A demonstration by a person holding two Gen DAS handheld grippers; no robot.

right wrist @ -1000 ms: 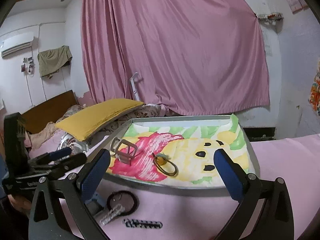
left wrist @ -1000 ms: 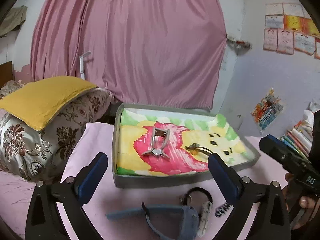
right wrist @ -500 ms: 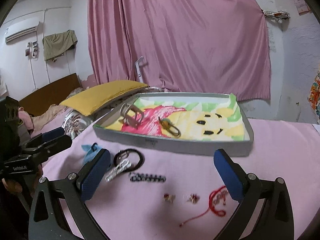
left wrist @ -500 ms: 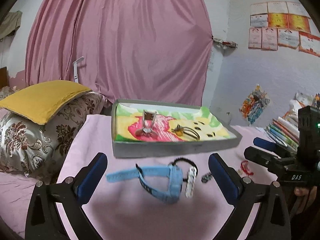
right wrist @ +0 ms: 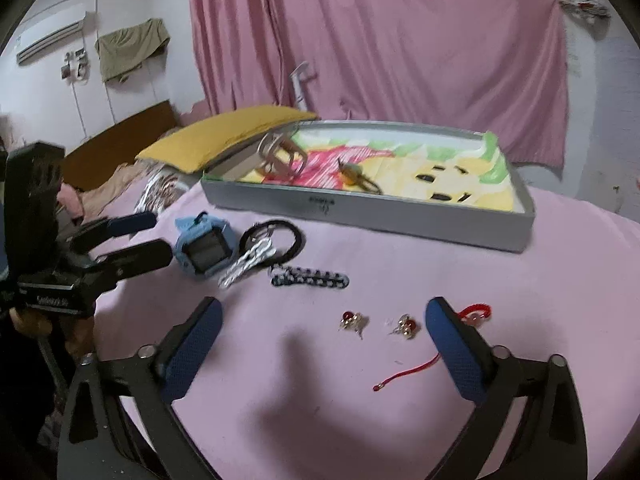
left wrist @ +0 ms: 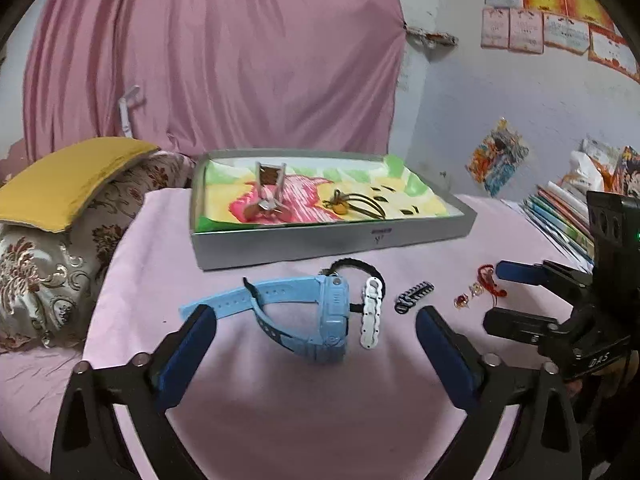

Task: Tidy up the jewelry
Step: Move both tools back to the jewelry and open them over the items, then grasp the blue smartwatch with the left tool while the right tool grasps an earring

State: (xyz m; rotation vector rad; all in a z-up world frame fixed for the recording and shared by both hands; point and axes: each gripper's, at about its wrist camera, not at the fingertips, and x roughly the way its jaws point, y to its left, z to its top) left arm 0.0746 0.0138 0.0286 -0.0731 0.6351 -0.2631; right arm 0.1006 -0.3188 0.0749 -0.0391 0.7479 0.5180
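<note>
On the pink cloth lie a blue watch, a white braided bracelet, a black hair tie and a black-and-white clip. My left gripper hovers over the watch; its jaws are wide and closing, and the pads touch nothing. Two red earrings and a red string lie before my right gripper. Its jaws are closing too, with the earrings between them untouched. The grey tray holds a silver clasp and an amber pendant.
A yellow cushion on patterned pillows lies left of the table. Stacked books stand at the right edge. A pink curtain hangs behind the tray. The left gripper shows beside the watch in the right wrist view.
Both grippers have sunk and tipped down toward the cloth. The loose pieces in front of the tray have come fully into view, and both pairs of jaws have narrowed a little.
</note>
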